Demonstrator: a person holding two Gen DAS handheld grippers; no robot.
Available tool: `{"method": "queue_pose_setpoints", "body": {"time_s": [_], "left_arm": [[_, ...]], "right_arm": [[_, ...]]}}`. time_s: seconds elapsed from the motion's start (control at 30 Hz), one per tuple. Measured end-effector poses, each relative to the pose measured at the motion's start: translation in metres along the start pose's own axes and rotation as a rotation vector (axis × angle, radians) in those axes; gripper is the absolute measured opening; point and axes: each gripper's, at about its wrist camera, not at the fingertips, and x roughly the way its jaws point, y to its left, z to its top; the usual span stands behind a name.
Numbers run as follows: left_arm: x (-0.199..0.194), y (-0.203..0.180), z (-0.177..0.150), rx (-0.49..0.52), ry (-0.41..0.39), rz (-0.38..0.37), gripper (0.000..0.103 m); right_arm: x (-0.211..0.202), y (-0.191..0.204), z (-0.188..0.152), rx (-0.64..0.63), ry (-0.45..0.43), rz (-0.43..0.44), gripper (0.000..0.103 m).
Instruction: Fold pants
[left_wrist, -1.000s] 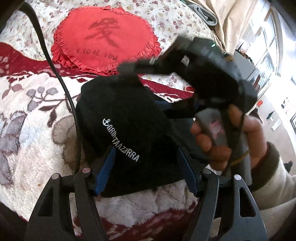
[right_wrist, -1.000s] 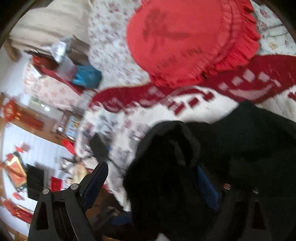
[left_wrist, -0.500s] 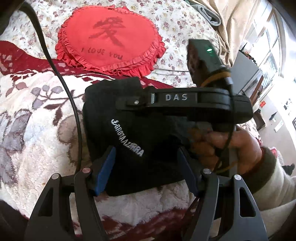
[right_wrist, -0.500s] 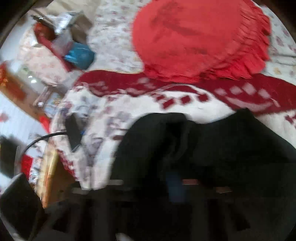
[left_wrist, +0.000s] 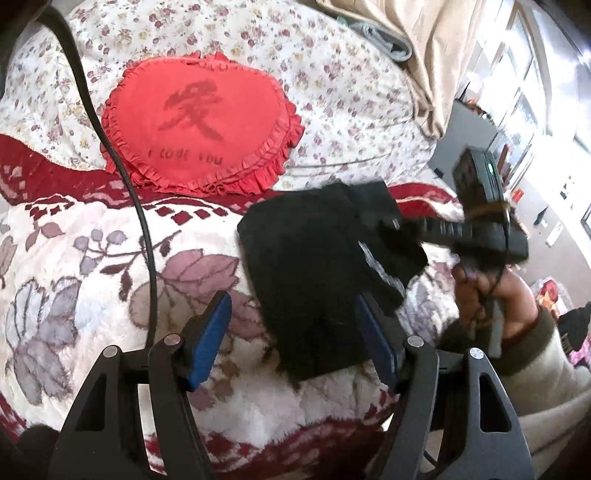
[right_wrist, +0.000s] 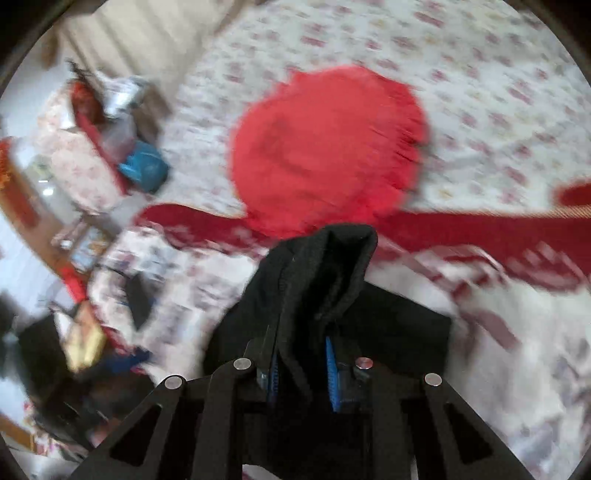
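Black pants (left_wrist: 314, 273), folded into a thick bundle, white lettering along one edge, lying center frame on the bed (left_wrist: 92, 266). Left gripper (left_wrist: 291, 332) spread wide, empty. Right gripper (right_wrist: 301, 373) clamped on a raised fold of pants.

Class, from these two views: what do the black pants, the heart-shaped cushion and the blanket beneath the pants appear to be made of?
Black pants: soft matte knit, probably fleece or jersey; it bunches thickly in the right gripper. Heart-shaped cushion: smooth red woven cloth with gathered ruffles. Blanket: plush, fuzzy pile, likely synthetic fleece.
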Motion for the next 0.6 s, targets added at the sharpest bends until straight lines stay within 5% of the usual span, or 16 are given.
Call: {"method": "queue_pose_setpoints", "body": {"time_s": [0.13, 0.27, 0.33, 0.43, 0.6], "left_arm": [[0.032, -0.013, 0.005, 0.015, 0.055, 0.006, 0.07], [0.063, -0.026, 0.01, 0.042, 0.104, 0.024, 0.07], [0.07, -0.031, 0.016, 0.047, 0.107, 0.039, 0.07], [0.071, -0.037, 0.029, 0.047, 0.077, 0.071, 0.07], [0.096, -0.039, 0.047, 0.034, 0.075, 0.135, 0.07]], "right_arm": [[0.013, -0.041, -0.027, 0.056, 0.062, -0.164, 0.019], [0.015, -0.06, -0.03, 0.093, 0.062, -0.13, 0.024], [0.004, -0.06, -0.025, 0.103, 0.046, -0.156, 0.041], [-0.029, -0.06, -0.016, 0.129, -0.056, -0.199, 0.042], [-0.036, -0.033, 0.0, 0.019, -0.103, -0.114, 0.042]]}}
